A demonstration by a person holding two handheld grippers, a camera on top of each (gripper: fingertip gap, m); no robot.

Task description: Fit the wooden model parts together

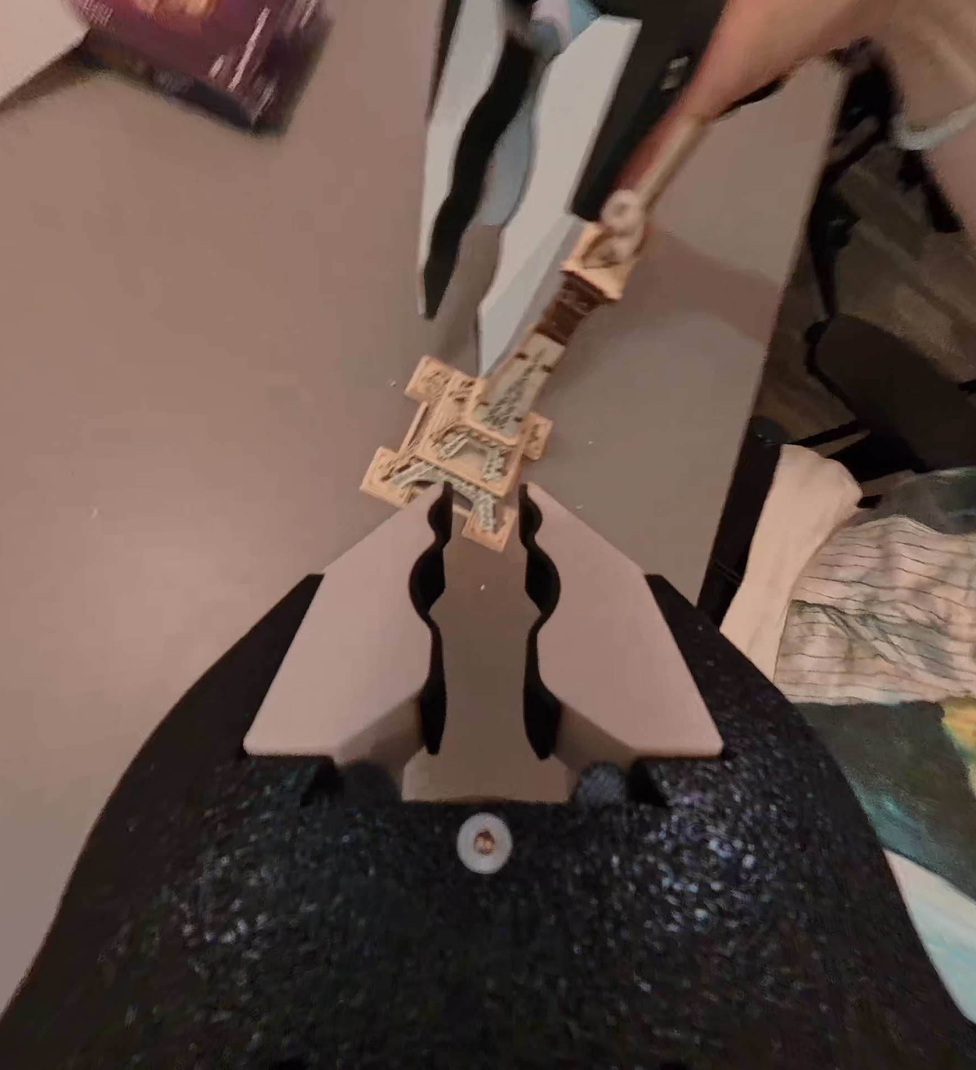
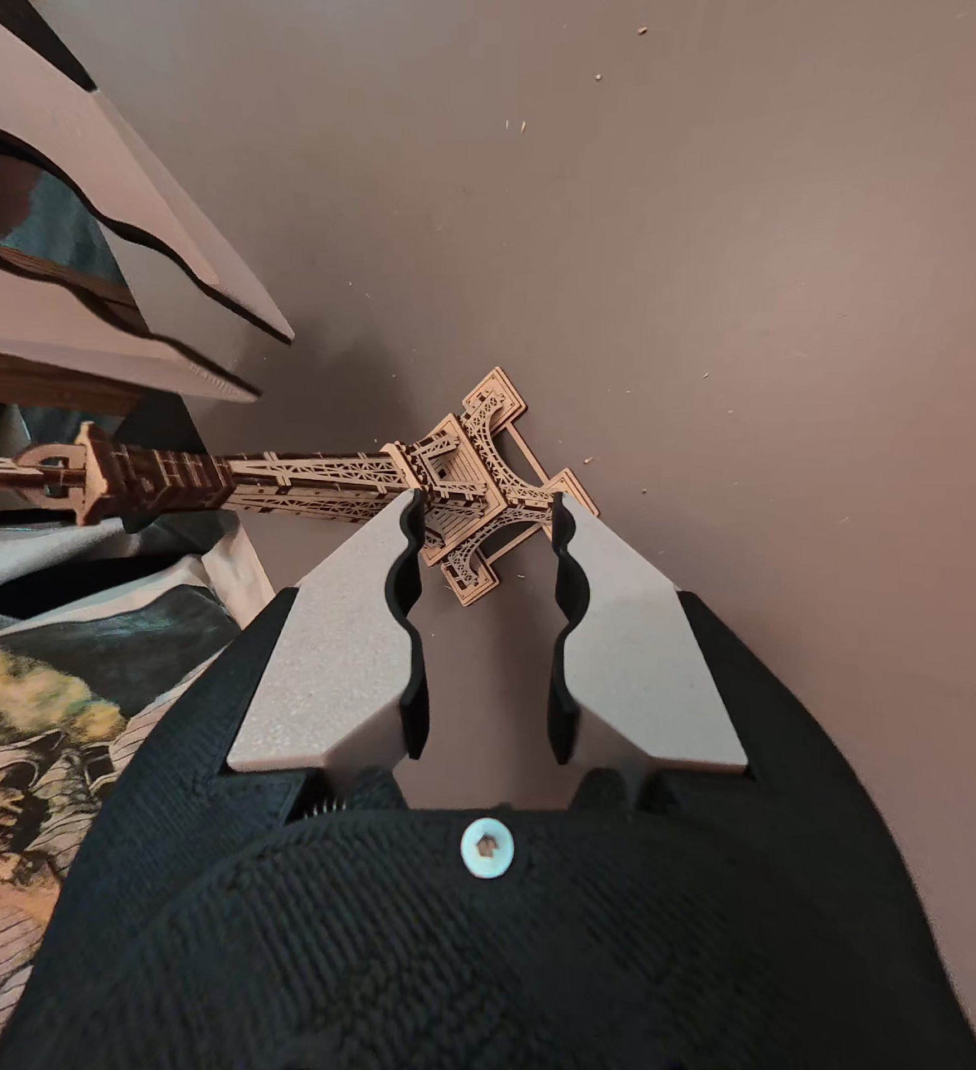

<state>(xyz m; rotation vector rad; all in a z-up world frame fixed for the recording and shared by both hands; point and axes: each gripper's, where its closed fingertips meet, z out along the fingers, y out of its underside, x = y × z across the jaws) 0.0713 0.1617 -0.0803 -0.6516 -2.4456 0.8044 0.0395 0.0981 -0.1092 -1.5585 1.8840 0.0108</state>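
Flanking the wooden tower model (image 2: 416,492), the right tongs (image 2: 485,504) are seen spread, their tips at either side of its lower stage; the left tongs (image 1: 483,492) are likewise spread, just short of the base and gripping nothing. The model appears largely assembled, standing on its base plate (image 1: 393,469) on the worktop (image 1: 185,347); no loose parts are visible. Open room lies leftward, whereas the worktop edge (image 1: 763,405) and patterned fabric (image 1: 879,608) lie near on the right.
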